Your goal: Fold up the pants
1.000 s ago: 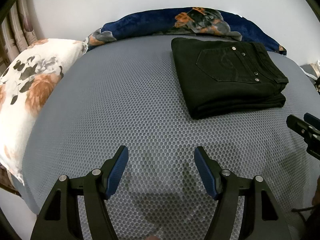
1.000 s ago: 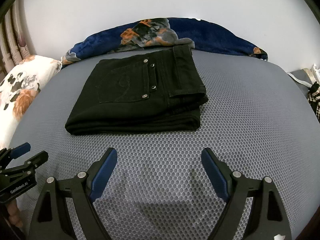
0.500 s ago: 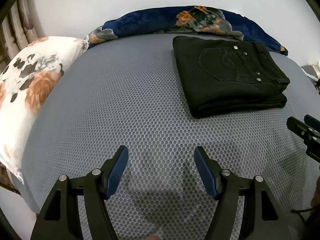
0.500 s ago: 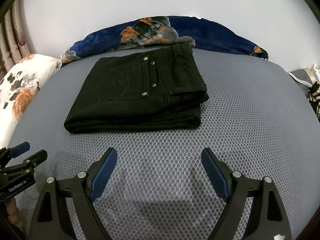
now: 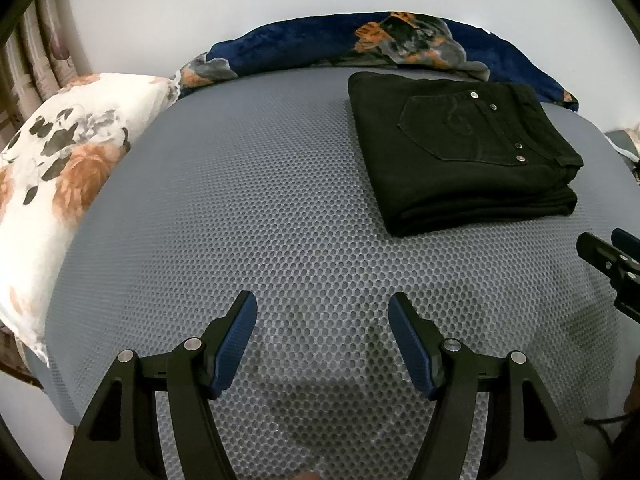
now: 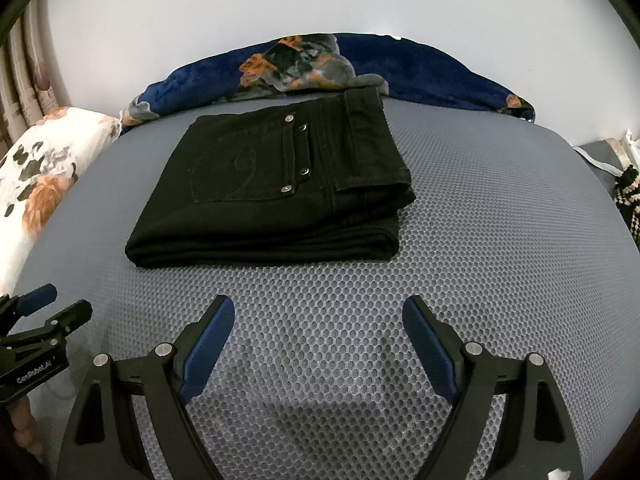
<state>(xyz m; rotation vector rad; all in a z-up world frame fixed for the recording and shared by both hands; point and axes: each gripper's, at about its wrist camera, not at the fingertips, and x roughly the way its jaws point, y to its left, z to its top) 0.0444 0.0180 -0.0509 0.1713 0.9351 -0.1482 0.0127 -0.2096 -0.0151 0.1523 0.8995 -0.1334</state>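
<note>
The black pants [image 6: 276, 184] at twelve o'clock look thick, limp denim (best pinched at the stacked near edge), while the left gripper [image 5: 322, 340] and right gripper [image 6: 318, 338] hang apart, jaws spread, holding nothing.

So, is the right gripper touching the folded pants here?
Apart. The right wrist view shows bare grey mattress between the open right gripper and the pants.

Black angular tool [image 5: 322, 311] frames w/ blue pads, silver screws; white "GenRobot.AI" lettering.

I am counting one folded pair of black pants [image 6: 276, 188], one floral pillow [image 5: 60, 168], one blue blanket [image 6: 420, 68], my two grippers.
</note>
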